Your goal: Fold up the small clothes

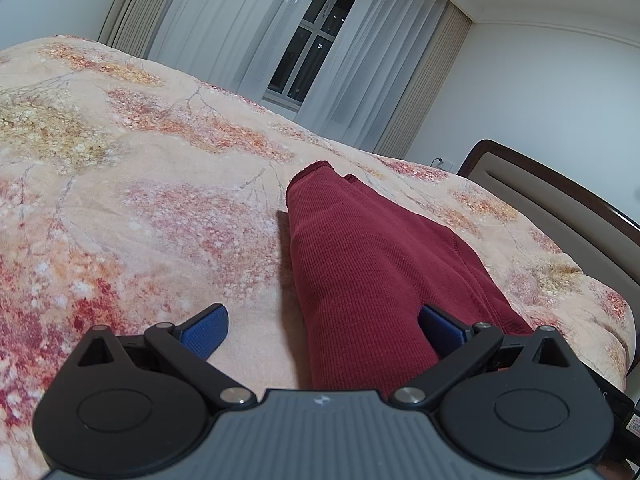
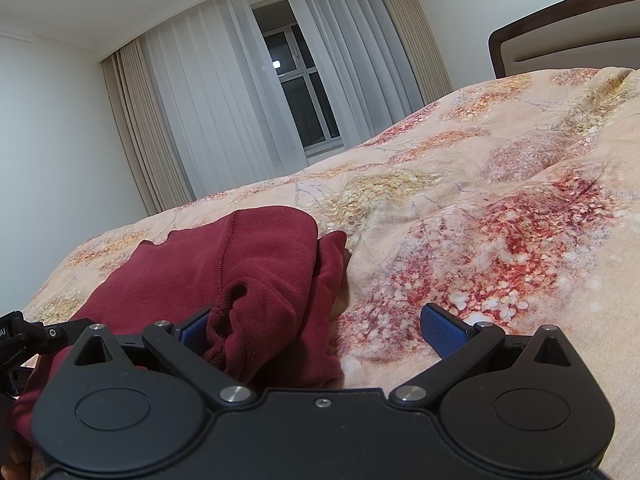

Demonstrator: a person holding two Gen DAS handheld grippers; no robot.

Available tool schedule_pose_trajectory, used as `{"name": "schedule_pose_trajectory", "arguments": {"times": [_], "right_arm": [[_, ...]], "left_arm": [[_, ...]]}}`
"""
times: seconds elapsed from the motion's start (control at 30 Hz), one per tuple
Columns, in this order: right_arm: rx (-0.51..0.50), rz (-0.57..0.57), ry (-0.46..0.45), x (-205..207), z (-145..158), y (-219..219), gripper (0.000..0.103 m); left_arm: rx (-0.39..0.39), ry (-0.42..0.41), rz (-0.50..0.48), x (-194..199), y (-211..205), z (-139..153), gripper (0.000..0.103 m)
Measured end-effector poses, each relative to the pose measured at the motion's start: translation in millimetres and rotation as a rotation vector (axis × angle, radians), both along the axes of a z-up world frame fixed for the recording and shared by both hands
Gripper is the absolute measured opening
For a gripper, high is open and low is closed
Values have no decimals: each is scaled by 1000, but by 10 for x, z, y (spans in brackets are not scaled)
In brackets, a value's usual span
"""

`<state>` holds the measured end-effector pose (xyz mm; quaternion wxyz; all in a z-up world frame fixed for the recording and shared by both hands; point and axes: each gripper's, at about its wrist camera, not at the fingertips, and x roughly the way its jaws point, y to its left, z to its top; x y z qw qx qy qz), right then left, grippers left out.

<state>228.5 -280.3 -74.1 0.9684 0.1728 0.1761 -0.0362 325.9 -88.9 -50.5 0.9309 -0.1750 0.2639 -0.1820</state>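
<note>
A dark red knit garment (image 1: pixel 360 264) lies folded on the floral bedspread (image 1: pixel 140 200). In the left wrist view it runs from between the fingers toward the far side. My left gripper (image 1: pixel 324 332) is open, its blue pads spread over the garment's near left edge, gripping nothing. In the right wrist view the garment (image 2: pixel 248 272) lies at the left with a bunched cuff or sleeve end near the left pad. My right gripper (image 2: pixel 320 332) is open over the garment's right edge and the bedspread (image 2: pixel 500 220).
A dark wooden headboard (image 1: pixel 560 200) stands at the bed's right end. Curtains and a dark window (image 2: pixel 296 80) are behind the bed. Part of the left gripper (image 2: pixel 24 340) shows at the left edge of the right wrist view.
</note>
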Motion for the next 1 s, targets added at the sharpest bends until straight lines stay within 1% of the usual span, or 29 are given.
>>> {"name": "schedule_pose_trajectory", "arguments": {"times": [0.17,0.23,0.3,0.37,0.47,0.57,0.63,0.77,0.83,0.87,0.93,0.97,1.0], "right_arm": [[-1,0,2,1,1,-1,103],[2,1,11,8,7,-3,103],[10,10,39,47,46,-18,103],[22,28,75,100,99,-43,103],[52,69,86,137,174,-93,103],[86,84,87,186,228,-149,103],[120,92,100,248,242,-188,103],[191,90,133,384,255,-255,103],[195,87,149,444,247,-245,102],[184,76,154,459,242,-228,101],[152,60,156,468,239,-160,92],[143,68,157,474,233,-136,89],[148,77,157,478,225,-121,83]], "left_arm": [[-1,3,-1,-2,2,-4,103],[6,23,-3,20,-5,32,103],[30,59,-9,72,-27,116,103],[68,76,-27,122,-55,203,103],[110,80,-62,206,-77,283,103],[93,142,-90,341,-60,296,103],[89,167,-101,406,-58,287,103],[125,166,-112,430,-104,255,103],[138,152,-106,405,-127,243,103],[141,145,-103,395,-136,236,103],[143,136,-100,380,-140,227,103],[142,134,-101,376,-133,226,103],[141,136,-102,377,-134,225,103]]}}
